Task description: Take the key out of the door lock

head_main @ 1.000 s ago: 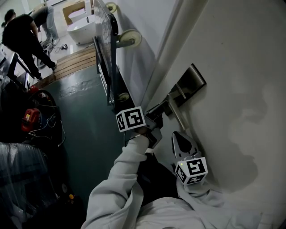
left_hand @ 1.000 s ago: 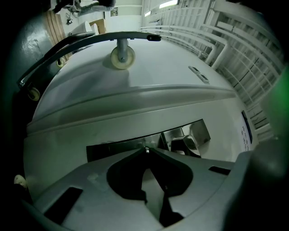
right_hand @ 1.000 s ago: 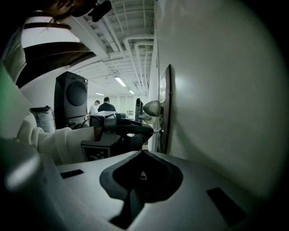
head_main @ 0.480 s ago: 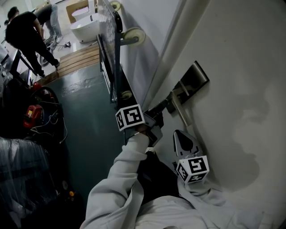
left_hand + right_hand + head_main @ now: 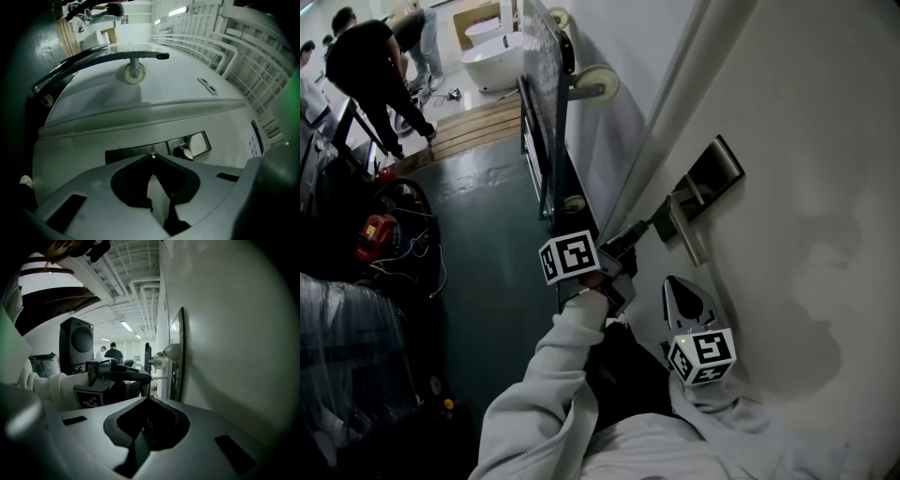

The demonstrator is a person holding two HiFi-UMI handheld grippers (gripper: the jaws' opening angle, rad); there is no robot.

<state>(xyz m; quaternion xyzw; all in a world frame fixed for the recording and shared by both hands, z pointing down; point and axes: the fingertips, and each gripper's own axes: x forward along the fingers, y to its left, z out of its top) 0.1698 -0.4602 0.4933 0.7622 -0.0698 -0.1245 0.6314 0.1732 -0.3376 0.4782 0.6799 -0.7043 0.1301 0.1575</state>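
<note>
The key (image 5: 159,378) sits pinched by its head in our left gripper (image 5: 151,155), jaws closed on it, blade reaching to the lock plate (image 5: 178,352). We judge it nearly drawn out; whether the tip has cleared the plate's keyhole, we cannot tell. Our right gripper (image 5: 147,400) hangs near the plate, closed and empty.

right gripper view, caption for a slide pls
Left tongs pinch the key at the door's lock plate; right tongs shut, empty.

Floor (image 5: 487,253): dark green, glossy. Standing on it: slatted wooden platform (image 5: 464,127), red device (image 5: 373,234) amid loose cables (image 5: 417,246), panel trolley (image 5: 546,103) beside the wall (image 5: 628,56), one person (image 5: 370,75).
</note>
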